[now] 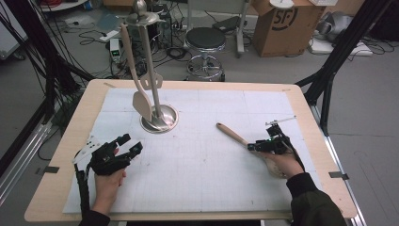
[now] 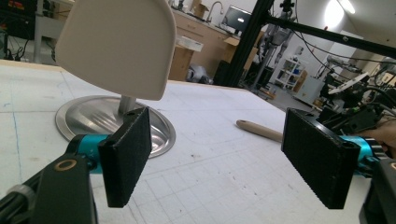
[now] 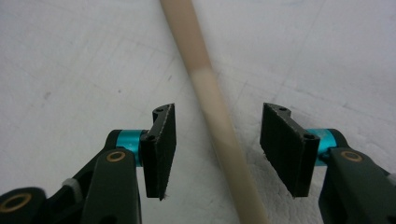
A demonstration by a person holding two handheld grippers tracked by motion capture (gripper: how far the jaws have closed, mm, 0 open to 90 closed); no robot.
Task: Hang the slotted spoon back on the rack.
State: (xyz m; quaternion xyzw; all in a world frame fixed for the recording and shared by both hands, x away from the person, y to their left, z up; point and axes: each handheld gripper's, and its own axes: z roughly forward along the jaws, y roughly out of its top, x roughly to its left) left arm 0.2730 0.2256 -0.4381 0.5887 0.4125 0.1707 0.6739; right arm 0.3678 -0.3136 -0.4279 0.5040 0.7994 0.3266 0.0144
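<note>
Wooden spoon handle (image 3: 212, 100) lies between the right gripper's (image 3: 217, 151) spread, untouching pads — approach done, squeeze next; left gripper (image 1: 126, 148) waits unclenched at eight o'clock.

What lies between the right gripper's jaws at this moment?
The right gripper straddles the handle of the wooden spoon lying on the white mat. In the right gripper view a gap shows on each side, so the jaws do not yet press on it.

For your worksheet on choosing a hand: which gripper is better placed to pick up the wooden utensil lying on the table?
Right. The right gripper already straddles the wooden utensil's handle, open, pads not touching it. The left gripper sits open across the table, near the utensil stand.
</note>
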